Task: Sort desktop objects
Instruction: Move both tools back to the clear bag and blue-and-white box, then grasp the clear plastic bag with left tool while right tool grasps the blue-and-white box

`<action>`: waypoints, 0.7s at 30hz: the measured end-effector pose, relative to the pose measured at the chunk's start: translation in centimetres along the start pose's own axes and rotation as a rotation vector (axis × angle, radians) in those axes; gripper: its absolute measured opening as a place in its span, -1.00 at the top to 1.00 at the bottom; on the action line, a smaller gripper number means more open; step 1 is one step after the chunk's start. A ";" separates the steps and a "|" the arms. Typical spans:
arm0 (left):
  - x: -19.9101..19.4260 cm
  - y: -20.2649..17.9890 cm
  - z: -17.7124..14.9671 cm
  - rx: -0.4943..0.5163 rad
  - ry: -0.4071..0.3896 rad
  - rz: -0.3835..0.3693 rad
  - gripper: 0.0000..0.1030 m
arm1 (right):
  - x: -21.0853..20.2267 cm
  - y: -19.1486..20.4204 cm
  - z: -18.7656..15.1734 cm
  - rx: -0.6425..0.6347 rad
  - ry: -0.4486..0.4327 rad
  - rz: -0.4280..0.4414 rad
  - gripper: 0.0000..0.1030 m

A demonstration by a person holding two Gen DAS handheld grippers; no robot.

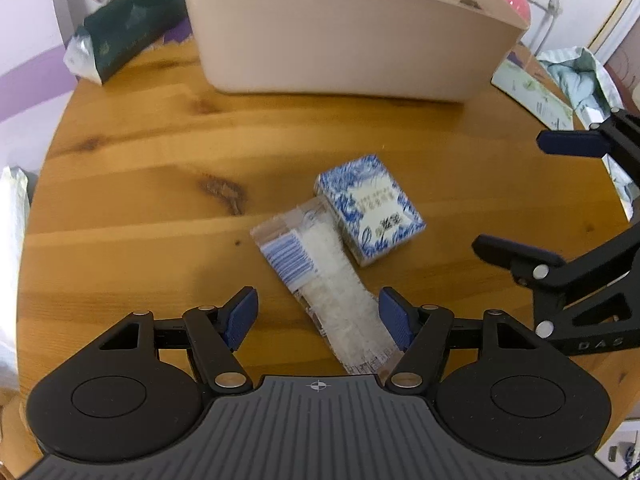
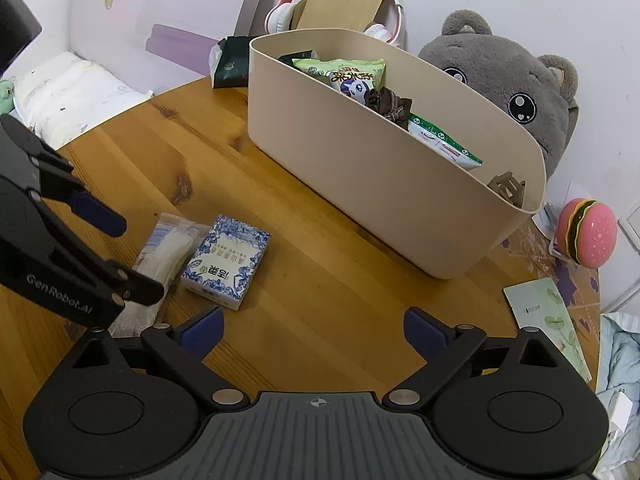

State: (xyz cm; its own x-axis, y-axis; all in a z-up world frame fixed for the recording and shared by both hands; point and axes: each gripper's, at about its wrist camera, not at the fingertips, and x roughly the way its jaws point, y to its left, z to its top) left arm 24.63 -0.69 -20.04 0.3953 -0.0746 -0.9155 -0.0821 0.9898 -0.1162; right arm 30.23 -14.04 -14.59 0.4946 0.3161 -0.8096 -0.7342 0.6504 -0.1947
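Left hand-held gripper (image 1: 318, 316) was wide open, straddling the clear packet (image 1: 320, 276), not clamping it. Right hand-held gripper (image 2: 314, 330) was wide open and held nothing; blue-white box (image 2: 226, 262) sat at its 11 o'clock on the desk (image 2: 320, 300).

Lighting: soft, even indoor light; we see only faint shadows on the round wooden bench (image 2: 328, 280). Quality: strong fisheye bending and dark corners in both views; we note slight motion blur in the left wrist view.
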 end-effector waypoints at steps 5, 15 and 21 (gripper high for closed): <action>0.0 0.8 0.1 -0.084 0.008 -0.020 -0.41 | 0.3 0.0 -0.1 0.001 0.004 0.006 -0.92; 0.6 0.4 0.6 -0.176 0.028 -0.042 -0.41 | 1.0 0.1 0.2 -0.025 0.011 0.019 -0.93; 0.7 1.1 0.3 -0.096 0.020 0.041 -0.43 | 0.9 0.1 0.4 -0.025 -0.011 0.053 -0.93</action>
State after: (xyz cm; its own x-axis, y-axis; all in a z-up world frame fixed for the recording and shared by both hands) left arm 25.06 0.41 -20.75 0.3716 -0.0374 -0.9276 -0.1857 0.9760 -0.1138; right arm 30.77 -13.41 -15.18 0.4600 0.3572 -0.8129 -0.7708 0.6151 -0.1659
